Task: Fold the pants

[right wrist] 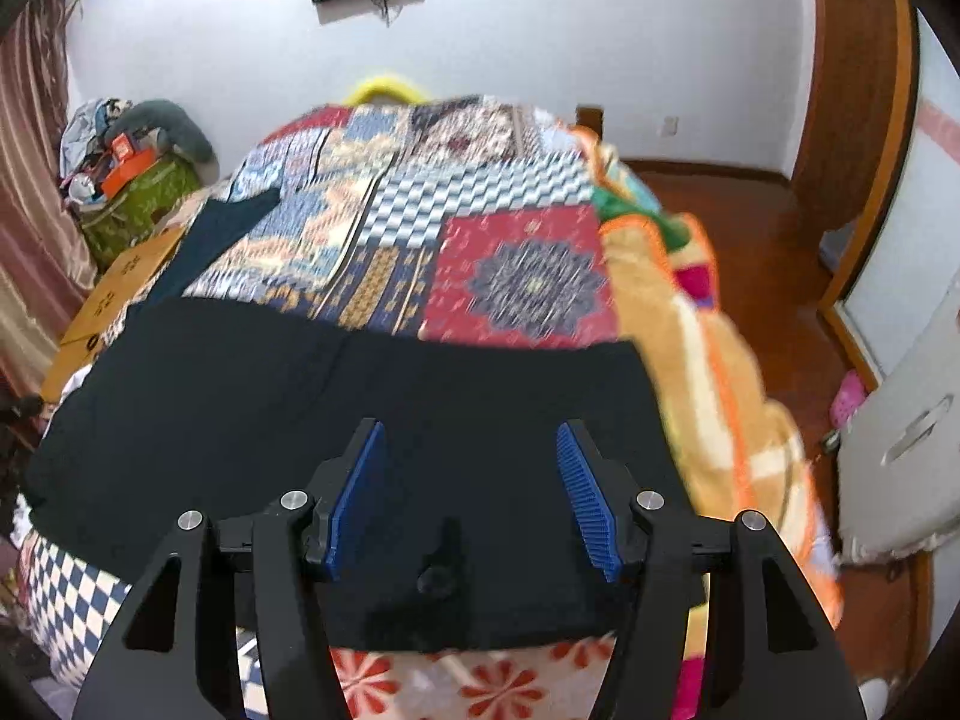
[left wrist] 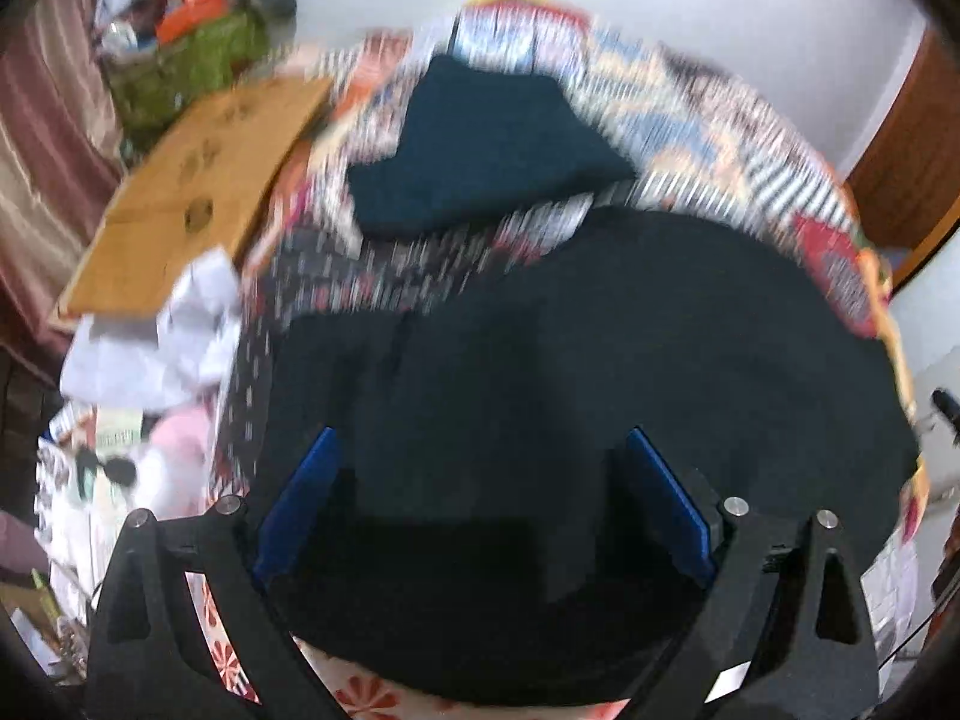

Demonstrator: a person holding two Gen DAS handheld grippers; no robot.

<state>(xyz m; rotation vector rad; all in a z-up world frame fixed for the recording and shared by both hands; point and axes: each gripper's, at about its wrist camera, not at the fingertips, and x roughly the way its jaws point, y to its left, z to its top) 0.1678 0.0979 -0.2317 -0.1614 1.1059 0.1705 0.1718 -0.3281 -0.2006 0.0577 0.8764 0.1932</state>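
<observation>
1. Pants [right wrist: 336,420]: black, spread flat across the near end of the bed [right wrist: 528,282]. Long axis runs left to right across both views. Far edge lies roughly straight; near edge reaches the floral sheet [right wrist: 480,684] at the bed's front. Which end is the waistband cannot be told.
2. Left tongs [left wrist: 480,504]: jaws wide apart, holding nothing, blue pads [left wrist: 300,504] on both sides. They hang over the pants, tilted downward toward the cloth; contact cannot be told. This view is blurred.
3. Right tongs [right wrist: 471,495]: jaws spread, empty, ribbed blue pads facing each other. They sit above the pants' right half, aimed along the bed toward the far wall.
4. Quilt [right wrist: 390,210]: patchwork of many colours, covers the bed beyond the pants.
5. Second garment [left wrist: 480,144]: dark teal, lies on the quilt past the pants, toward the left edge, apart from them.
6. Cardboard [left wrist: 198,192]: flat brown sheet left of the bed.
7. Green bag [right wrist: 138,198]: stuffed, by the curtain at far left.
8. Door [right wrist: 852,90]: wooden, right of the bed.
</observation>
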